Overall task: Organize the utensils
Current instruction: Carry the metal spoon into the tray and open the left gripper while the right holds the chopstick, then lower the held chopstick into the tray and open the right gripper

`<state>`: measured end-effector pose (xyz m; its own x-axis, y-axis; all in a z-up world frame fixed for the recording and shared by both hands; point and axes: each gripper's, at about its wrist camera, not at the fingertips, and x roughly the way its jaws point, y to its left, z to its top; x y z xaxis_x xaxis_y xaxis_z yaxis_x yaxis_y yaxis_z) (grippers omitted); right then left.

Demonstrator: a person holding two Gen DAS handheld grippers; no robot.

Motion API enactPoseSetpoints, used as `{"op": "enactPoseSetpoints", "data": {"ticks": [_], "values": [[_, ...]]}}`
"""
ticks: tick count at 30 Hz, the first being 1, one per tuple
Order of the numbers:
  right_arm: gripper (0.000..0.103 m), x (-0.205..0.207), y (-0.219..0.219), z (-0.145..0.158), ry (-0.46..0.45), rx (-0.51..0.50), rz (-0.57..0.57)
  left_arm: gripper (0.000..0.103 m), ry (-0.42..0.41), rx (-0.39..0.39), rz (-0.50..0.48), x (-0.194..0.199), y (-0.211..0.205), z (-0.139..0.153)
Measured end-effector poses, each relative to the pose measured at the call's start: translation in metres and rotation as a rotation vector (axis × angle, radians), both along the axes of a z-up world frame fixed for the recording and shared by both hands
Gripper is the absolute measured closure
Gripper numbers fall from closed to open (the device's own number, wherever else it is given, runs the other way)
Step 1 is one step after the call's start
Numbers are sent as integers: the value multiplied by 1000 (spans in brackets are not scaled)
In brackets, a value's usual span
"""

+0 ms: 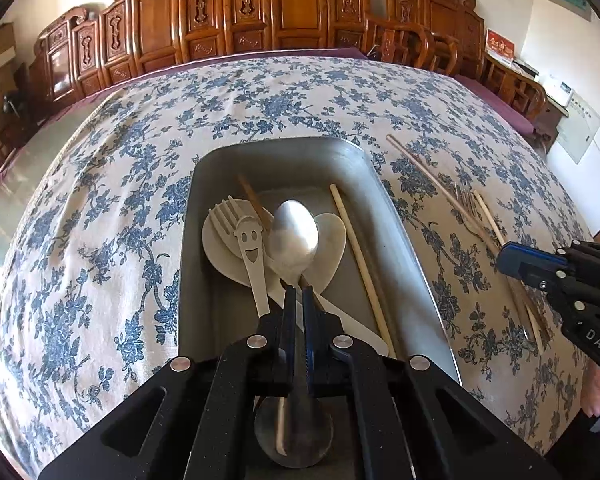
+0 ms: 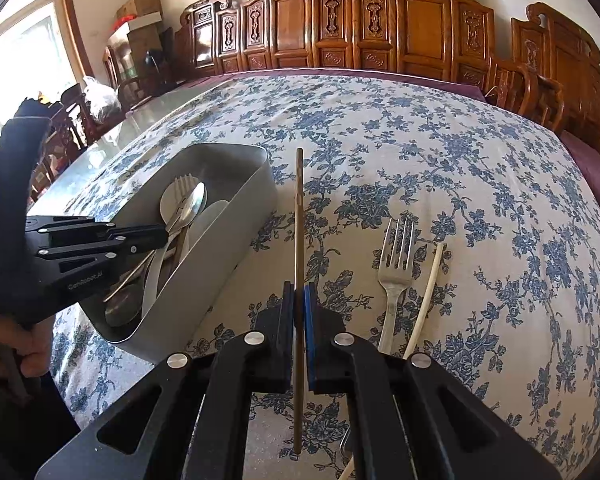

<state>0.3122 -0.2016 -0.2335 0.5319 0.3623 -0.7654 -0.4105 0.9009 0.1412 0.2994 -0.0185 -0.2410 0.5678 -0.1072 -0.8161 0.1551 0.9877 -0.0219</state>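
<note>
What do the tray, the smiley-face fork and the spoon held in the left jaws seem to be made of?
Tray: probably brushed metal; dull grey sheen, thin rolled rim.
Smiley-face fork: likely matte plastic; uniform cream colour, no glints, face cut through it.
Spoon: polished metal, perhaps stainless steel; its bowl gives bright reflections.

A blue-flowered cloth [image 2: 440, 168] covers the table, carved wooden chairs [image 1: 228, 12] line the wall, and cardboard boxes [image 2: 140, 12] sit stacked by the window [image 2: 24, 48].
</note>
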Motion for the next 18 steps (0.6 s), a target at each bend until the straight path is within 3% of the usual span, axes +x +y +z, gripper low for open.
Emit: {"op": "enactPoseSetpoints", "data": {"ticks": [7, 18], "values": [[97, 0, 0, -3, 5, -10, -5, 99, -14, 1, -3, -5, 1, 6], [97, -7, 6, 7, -10, 28, 2, 80, -79, 6, 10, -15, 15, 29]]}}
